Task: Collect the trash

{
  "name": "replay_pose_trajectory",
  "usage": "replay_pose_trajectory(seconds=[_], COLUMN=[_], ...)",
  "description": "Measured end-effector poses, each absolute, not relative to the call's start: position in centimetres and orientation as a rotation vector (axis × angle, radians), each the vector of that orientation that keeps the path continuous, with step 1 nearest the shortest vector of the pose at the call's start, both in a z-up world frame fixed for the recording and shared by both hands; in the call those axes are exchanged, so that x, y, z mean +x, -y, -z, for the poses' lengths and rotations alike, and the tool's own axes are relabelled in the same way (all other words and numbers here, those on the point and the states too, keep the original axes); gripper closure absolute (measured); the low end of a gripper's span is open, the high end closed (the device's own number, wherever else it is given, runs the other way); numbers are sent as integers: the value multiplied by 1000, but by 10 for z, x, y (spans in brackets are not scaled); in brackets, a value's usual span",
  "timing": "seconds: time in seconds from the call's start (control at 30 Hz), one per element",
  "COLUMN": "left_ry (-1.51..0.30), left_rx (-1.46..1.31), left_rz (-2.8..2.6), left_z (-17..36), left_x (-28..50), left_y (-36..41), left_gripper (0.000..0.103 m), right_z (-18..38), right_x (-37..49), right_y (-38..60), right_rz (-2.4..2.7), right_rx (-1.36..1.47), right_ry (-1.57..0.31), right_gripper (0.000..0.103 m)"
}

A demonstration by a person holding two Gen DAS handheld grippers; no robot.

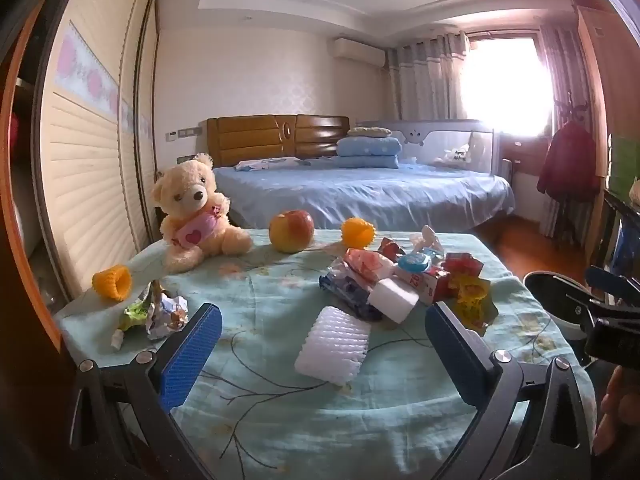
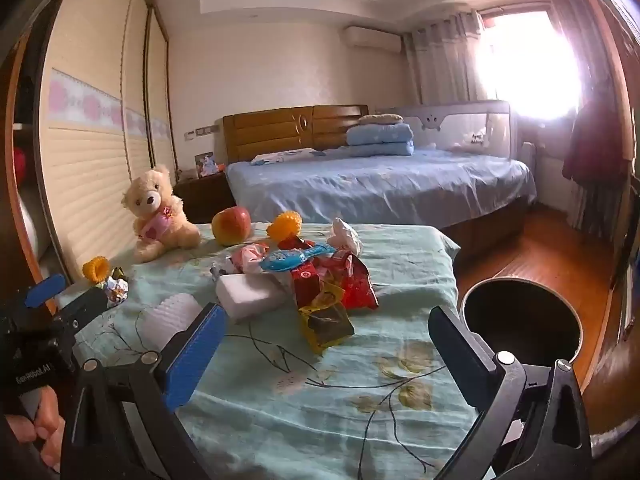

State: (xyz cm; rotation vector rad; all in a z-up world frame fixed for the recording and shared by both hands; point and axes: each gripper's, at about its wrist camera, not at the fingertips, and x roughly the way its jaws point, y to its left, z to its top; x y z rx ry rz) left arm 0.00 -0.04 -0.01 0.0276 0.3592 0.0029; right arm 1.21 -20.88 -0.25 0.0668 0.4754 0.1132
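A heap of wrappers (image 1: 404, 276) lies mid-table on the pale green cloth (image 1: 280, 400), with a white foam block (image 1: 394, 298) and a white ribbed foam sleeve (image 1: 334, 346) in front of it. Crumpled wrappers (image 1: 154, 312) lie at the left. My left gripper (image 1: 324, 356) is open, just short of the foam sleeve, nothing between its fingers. My right gripper (image 2: 328, 356) is open too, low over the cloth, with a yellow-brown wrapper (image 2: 326, 322) and red wrappers (image 2: 352, 280) just ahead. A dark round bin (image 2: 520, 324) stands beside the table's right edge.
A teddy bear (image 1: 196, 212), an apple (image 1: 291, 231) and two orange net cups (image 1: 357, 233) (image 1: 113, 282) stand toward the back and left. A crumpled tissue (image 2: 346, 234) lies behind the heap. A bed (image 1: 360, 192) is beyond the table, a sliding wardrobe (image 1: 84, 160) on the left.
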Motion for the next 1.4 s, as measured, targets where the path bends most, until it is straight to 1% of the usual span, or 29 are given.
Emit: replay_pose_trajectory(seconds=[1.4], left_ry=[-353], left_rx=[16], left_rz=[-5], left_z=[-2], left_x=[-7], left_y=[1], left_gripper=[1], right_z=[0], right_x=[11], right_y=[199], right_rz=[-141], right_rx=[74], right_ry=[-495], right_gripper=[1])
